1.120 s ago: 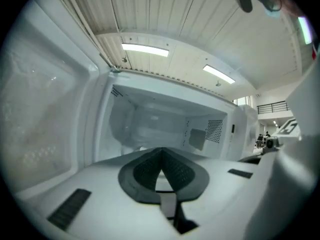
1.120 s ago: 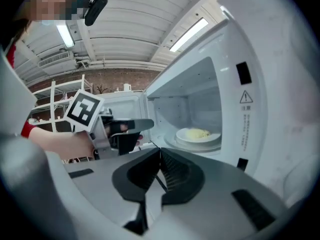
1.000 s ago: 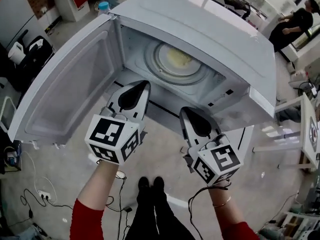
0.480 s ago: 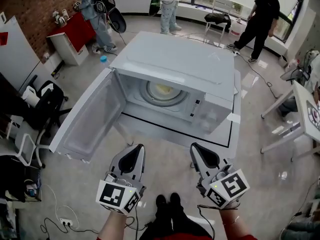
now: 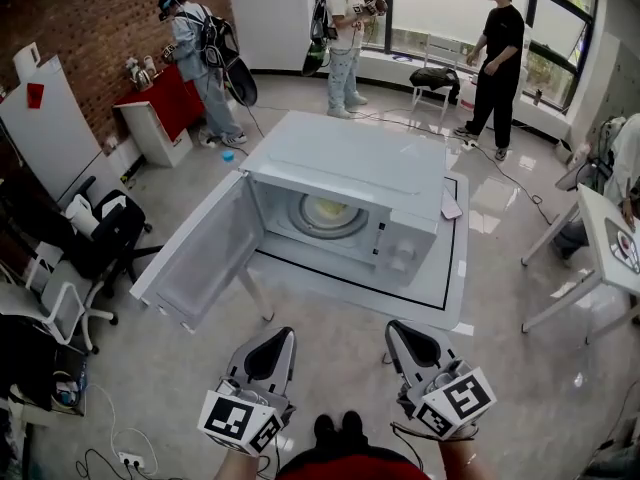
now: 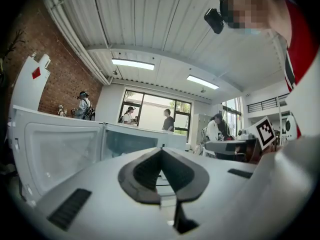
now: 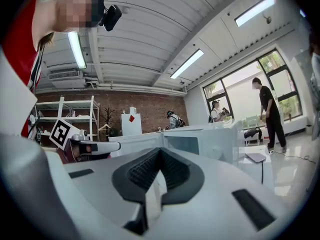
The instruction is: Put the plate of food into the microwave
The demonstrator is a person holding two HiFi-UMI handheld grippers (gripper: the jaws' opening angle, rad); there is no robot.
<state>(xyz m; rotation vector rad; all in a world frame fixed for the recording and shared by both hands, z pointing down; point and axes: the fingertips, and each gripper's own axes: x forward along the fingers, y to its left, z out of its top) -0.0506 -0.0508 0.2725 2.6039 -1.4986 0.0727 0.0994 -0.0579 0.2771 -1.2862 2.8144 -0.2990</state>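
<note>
The white microwave (image 5: 350, 183) stands on a low white table (image 5: 452, 286) with its door (image 5: 205, 253) swung wide open to the left. Inside, on the turntable, lies the plate of food (image 5: 328, 211), pale with a yellowish heap. My left gripper (image 5: 277, 336) and right gripper (image 5: 400, 328) hang side by side well short of the table, both shut and holding nothing. The left gripper (image 6: 161, 151) points at the open door (image 6: 55, 154) and the microwave (image 6: 135, 141). The right gripper (image 7: 160, 151) looks toward the microwave (image 7: 200, 141) from its right side.
Three people (image 5: 345, 28) stand at the back near the windows. Office chairs (image 5: 95, 233) and a red cabinet (image 5: 165, 103) line the brick wall on the left. A white desk (image 5: 605, 253) stands at the right. Cables (image 5: 110, 448) lie on the floor.
Both grippers have pulled back from the microwave's mouth, and the view has backed away, so the whole microwave and table now show. The plate stays inside; the door stays open.
</note>
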